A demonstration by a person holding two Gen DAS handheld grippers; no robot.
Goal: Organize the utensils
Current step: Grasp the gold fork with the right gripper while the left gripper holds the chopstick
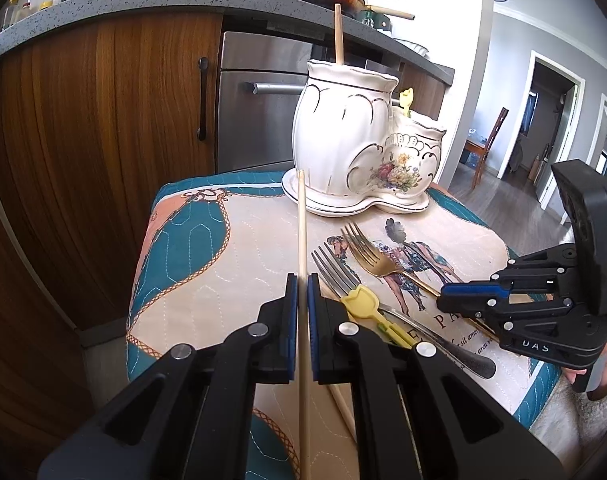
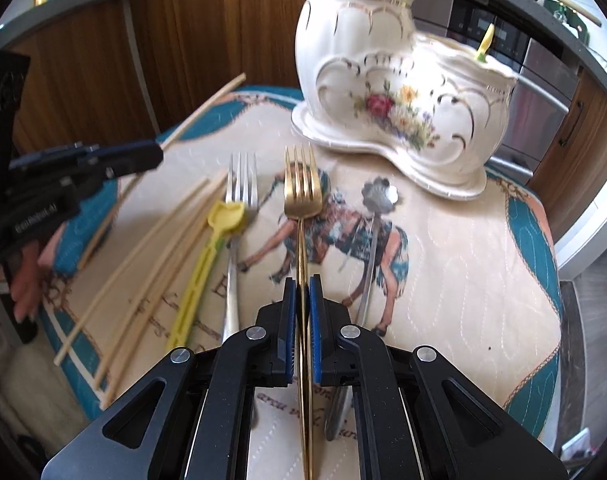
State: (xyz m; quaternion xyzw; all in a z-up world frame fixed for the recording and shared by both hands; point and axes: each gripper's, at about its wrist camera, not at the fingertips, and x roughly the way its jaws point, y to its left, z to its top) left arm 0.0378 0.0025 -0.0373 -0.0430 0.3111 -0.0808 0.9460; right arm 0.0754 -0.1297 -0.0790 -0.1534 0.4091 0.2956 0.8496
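My left gripper (image 1: 302, 280) is shut on a wooden chopstick (image 1: 302, 220) that points toward the white ceramic double holder (image 1: 343, 136). One chopstick (image 1: 338, 34) stands in the holder's tall pot and a yellow utensil (image 1: 406, 100) in the low pot. My right gripper (image 2: 302, 284) is shut on the handle of a gold fork (image 2: 302, 192), tines toward the holder (image 2: 383, 80). On the mat lie a silver fork (image 2: 239, 200), a yellow plastic utensil (image 2: 207, 264), several chopsticks (image 2: 143, 264) and a small flower-headed spoon (image 2: 377, 200). The left gripper also shows in the right wrist view (image 2: 151, 156).
The utensils lie on a quilted teal and beige mat (image 1: 207, 272) over a small table. Behind it are a wooden cabinet (image 1: 103, 120), a steel dishwasher (image 1: 255, 120) and a grey counter with pans (image 1: 207, 0). The right gripper (image 1: 447, 300) is at the mat's right edge.
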